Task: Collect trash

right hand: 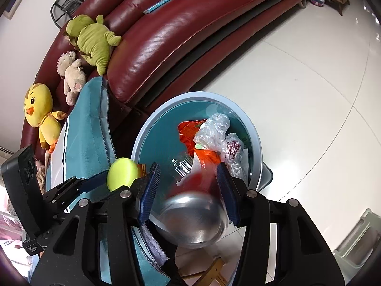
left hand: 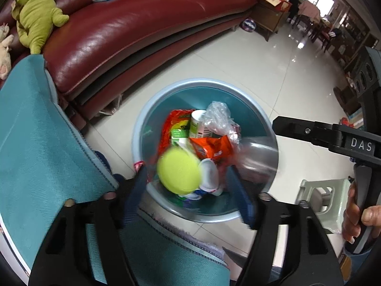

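A round bin with a pale blue rim (left hand: 204,82) (right hand: 197,94) stands on the floor, part-filled with orange wrappers (left hand: 209,147), a white cup and crumpled clear plastic (right hand: 212,128). My left gripper (left hand: 187,174) hangs open above its near edge. A blurred yellow-green round thing (left hand: 178,171) (right hand: 122,174) lies between its blue pads with a gap on each side. My right gripper (right hand: 188,178) reaches over the bin from the right, one of its fingers (left hand: 297,128) showing in the left wrist view. It is shut on a blurred red can with a silver base (right hand: 193,217).
A dark red leather sofa (left hand: 119,35) curves behind the bin, with plush toys (right hand: 92,38) on it. A teal cloth-covered surface (left hand: 35,143) borders the bin's left side. A pale green plastic stool (left hand: 319,205) stands at the right on the tiled floor (right hand: 309,95). A hand (left hand: 357,214) grips the right handle.
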Motion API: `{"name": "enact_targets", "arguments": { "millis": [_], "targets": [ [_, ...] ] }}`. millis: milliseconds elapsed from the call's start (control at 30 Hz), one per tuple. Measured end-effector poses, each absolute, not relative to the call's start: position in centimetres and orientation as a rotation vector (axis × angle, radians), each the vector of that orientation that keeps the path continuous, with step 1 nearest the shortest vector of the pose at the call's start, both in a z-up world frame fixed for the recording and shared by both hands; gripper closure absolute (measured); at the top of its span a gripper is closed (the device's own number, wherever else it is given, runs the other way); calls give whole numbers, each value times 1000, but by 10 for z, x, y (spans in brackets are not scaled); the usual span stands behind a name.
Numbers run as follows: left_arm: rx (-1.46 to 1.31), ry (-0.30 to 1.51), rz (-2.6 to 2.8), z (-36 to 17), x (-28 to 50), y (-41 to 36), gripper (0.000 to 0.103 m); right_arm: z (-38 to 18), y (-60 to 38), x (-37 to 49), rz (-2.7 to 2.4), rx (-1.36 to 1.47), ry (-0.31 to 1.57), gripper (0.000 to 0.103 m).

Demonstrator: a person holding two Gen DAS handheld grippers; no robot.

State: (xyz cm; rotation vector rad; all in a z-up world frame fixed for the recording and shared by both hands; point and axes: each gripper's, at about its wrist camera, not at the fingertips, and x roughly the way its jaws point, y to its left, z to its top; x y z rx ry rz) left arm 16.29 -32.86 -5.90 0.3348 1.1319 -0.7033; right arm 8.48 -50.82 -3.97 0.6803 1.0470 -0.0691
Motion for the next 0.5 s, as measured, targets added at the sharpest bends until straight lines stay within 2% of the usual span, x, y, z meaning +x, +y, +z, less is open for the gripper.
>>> {"name": "enact_targets", "arguments": {
  "millis": [67, 167, 367, 433, 467, 500],
  "targets": [
    [336, 1122, -689, -58, 162, -325, 19, -39, -506, 85, -70, 671, 1047, 58],
    [329, 1127, -677, -58, 161, -320, 18, -38, -503, 88, -60, 663, 1048, 64],
    [312, 1120, -660, -50, 158, -304, 15, -32, -495, 91, -42, 653, 1055, 64],
    [303, 1116, -655, -46, 156, -300, 13, -30, -491, 91, -40, 642, 1057, 59],
    [300, 1115, -653, -44, 155, -299, 11, -28, -490, 90, -42, 639, 1058, 49],
    [296, 1113, -651, -43, 154, -297, 11, -26, -488, 89, -43, 637, 1057, 44]
  ]
}}
